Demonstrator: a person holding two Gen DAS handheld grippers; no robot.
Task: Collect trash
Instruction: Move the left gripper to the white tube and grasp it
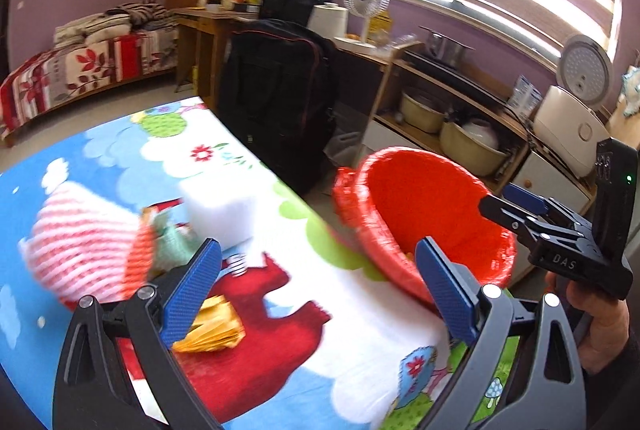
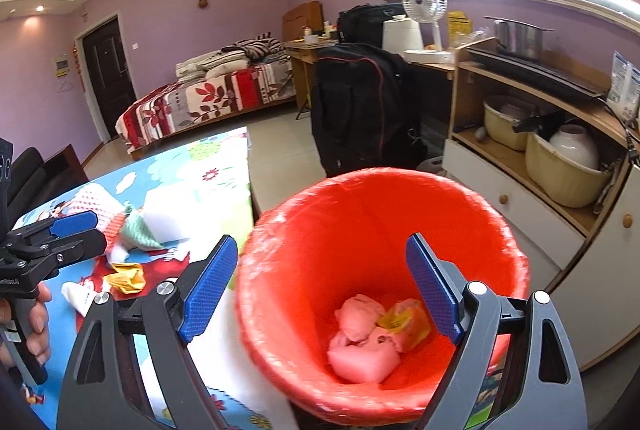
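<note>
Blue pads sit closest to the camera on the right claw (image 2: pixel 320 286), and they are spread wide apart with nothing between them. Right past them is a red bin (image 2: pixel 492 230) lined with a red bag. Down at the bottom of the bin lie some pink lumps of trash (image 2: pixel 360 342) and a yellow wrapper (image 2: pixel 404 322) just beside them.

On the other side, the left claw (image 1: pixel 318 288) is spread wide too, and it pinches nothing. It hangs over a table with a bright cartoon cloth (image 1: pixel 256 314). Near its left pad lies a crumpled yellow paper (image 1: pixel 216 330) on the cloth. A bit farther off sits a white foam block (image 1: pixel 220 214), touching a small green and white scrap (image 1: pixel 172 238). To the left of those is a pink and white striped thing (image 1: pixel 80 246), too blurry to name. One more white scrap (image 2: pixel 78 296) lies near the yellow paper.

The red bin stands at the right edge of the table, next to the cloth. A hand (image 1: pixel 600 326) holds the right claw's grip.

Far behind are a big black bag (image 1: pixel 276 94), a wooden shelf with cream pots (image 1: pixel 464 134), a white rice cooker (image 1: pixel 568 114) with its lid up, a small white fan (image 1: pixel 366 0), and a bed (image 1: pixel 80 70) by the purple wall.
</note>
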